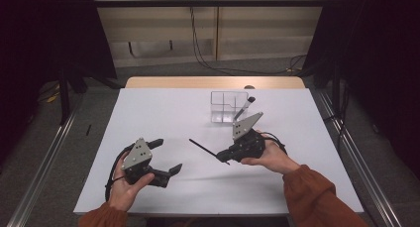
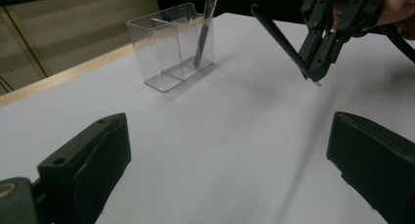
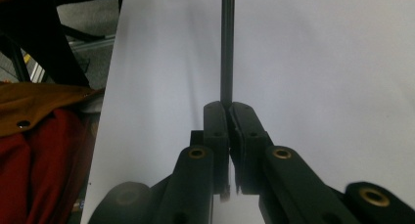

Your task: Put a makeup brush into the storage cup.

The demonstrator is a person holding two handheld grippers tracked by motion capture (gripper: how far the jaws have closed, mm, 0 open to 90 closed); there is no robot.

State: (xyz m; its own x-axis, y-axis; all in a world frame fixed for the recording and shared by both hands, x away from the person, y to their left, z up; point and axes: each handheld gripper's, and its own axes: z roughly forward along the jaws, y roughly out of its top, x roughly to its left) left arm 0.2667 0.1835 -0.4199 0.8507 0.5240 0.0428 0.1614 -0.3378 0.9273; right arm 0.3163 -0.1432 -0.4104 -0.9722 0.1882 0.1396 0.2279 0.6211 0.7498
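My right gripper point(image 1: 221, 156) is shut on a thin black pen point(image 1: 203, 147), which sticks out to the left just above the white table point(image 1: 163, 113). In the right gripper view the jaws point(image 3: 228, 109) pinch the pen point(image 3: 227, 48) near one end. My left gripper point(image 1: 166, 156) is open at the front left with nothing between its jaws. A clear plastic holder point(image 1: 225, 107) with compartments stands at the back centre, and a dark pen point(image 1: 245, 108) leans in its right part. The left gripper view looks between its own wide jaws point(image 2: 227, 150) at the holder point(image 2: 171, 48) and the right gripper point(image 2: 320, 53).
The table's wooden far edge point(image 1: 213, 82) runs behind the holder. Metal rails point(image 1: 47, 152) line both sides of the table. Cables hang down the wall at the back. An orange sleeve point(image 1: 317, 192) comes in at the bottom right.
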